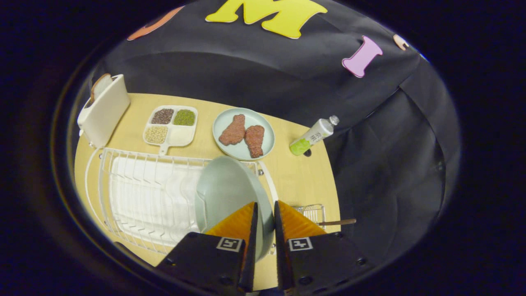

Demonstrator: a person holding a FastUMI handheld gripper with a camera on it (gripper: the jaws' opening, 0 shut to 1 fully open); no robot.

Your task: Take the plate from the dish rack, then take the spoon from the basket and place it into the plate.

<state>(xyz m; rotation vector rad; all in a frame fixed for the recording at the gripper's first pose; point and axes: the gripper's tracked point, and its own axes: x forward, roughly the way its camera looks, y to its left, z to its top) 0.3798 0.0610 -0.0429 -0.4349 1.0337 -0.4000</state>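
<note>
A pale green plate [226, 189] stands on edge at the right end of the white wire dish rack [139, 193]. My gripper [265, 207] is shut on the plate: its two orange fingers press on either side of the rim, which shows in the narrow gap between them. Just right of the right finger sits a small wire basket [313, 211]. The spoon's [339, 222] brown handle pokes out of the basket to the right, and its bowl is hidden.
Beyond the rack on the wooden table [296, 176] are a white toaster [104, 109] with bread in it, a divided tray of beans [170, 125], a second plate [267, 125] holding two pieces of meat, and a green-and-white bottle [314, 135] near the right edge.
</note>
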